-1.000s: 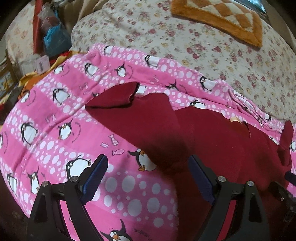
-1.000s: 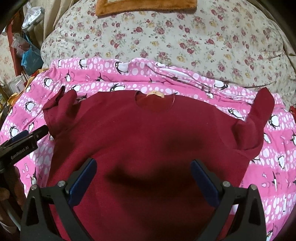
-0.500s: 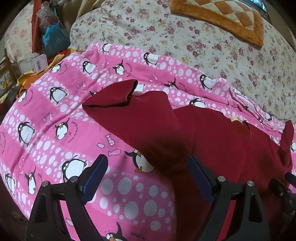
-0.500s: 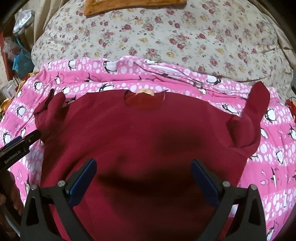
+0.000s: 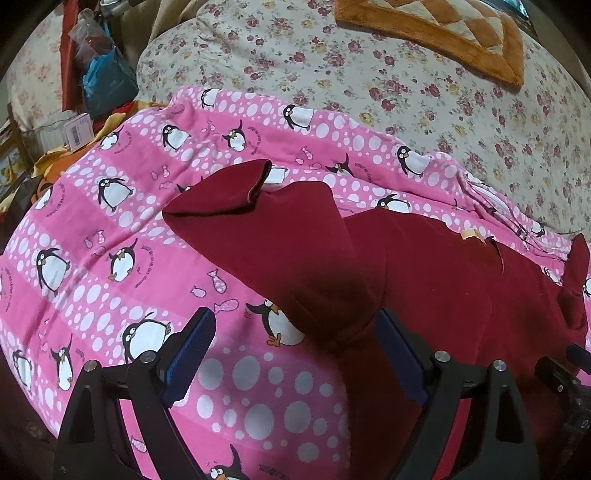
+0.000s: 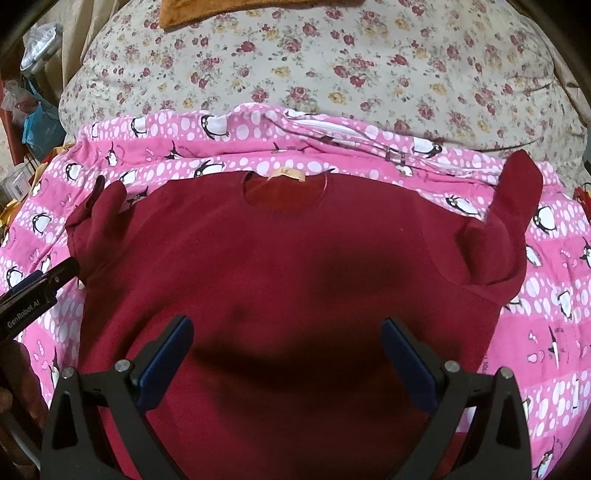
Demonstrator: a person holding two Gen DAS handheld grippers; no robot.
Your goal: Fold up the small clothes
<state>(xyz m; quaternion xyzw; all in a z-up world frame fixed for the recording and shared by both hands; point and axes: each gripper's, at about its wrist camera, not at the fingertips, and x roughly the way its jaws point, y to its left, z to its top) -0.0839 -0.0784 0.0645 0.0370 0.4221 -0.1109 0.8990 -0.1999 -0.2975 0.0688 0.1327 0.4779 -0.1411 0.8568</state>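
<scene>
A dark red long-sleeved top (image 6: 288, 258) lies flat, neck away from me, on a pink penguin blanket (image 6: 554, 314). Its tan neck label (image 6: 286, 173) faces up. Both sleeves are bent up beside the body: the left sleeve (image 5: 266, 229) and the right sleeve (image 6: 513, 206). My left gripper (image 5: 295, 347) is open and empty, hovering over the left sleeve's base and the blanket (image 5: 110, 258). My right gripper (image 6: 288, 354) is open and empty above the top's lower body. The left gripper's body also shows in the right wrist view (image 6: 33, 299).
A floral-print quilt (image 6: 332, 62) lies beyond the blanket, with an orange checked cushion (image 5: 443, 33) on it. Bags and boxes (image 5: 92, 81) crowd the far left beside the bed. The blanket's left edge drops off near the left gripper.
Both grippers have drawn back a little toward me and stayed open. The top and its sleeves have not moved.
</scene>
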